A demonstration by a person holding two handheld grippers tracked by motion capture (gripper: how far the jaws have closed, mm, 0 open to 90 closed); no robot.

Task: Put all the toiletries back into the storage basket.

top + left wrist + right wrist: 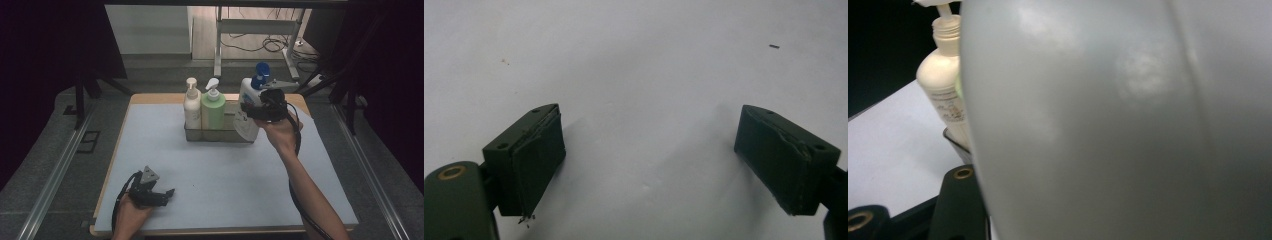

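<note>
A white bottle (246, 127) with a blue pump top (261, 72) hangs tilted at the right end of a grey metal rack (220, 135). My right gripper (252, 111) is shut on its body from the right. The right gripper view shows the bottle's white wall (1118, 125) close up, with one black jaw at the bottom left. A cream pump bottle (192, 107) (945, 85) and a green one (213, 110) stand upright in the rack. At the front left my left gripper (167, 195) (649, 150) rests open over the mat, nothing between its pads.
A pale blue mat (225, 175) (634, 60) covers the wooden table, whose edge (150, 98) shows at the back. Metal rails run along both sides of the table. Behind it stand a metal frame (260, 30) and loose cables on the floor.
</note>
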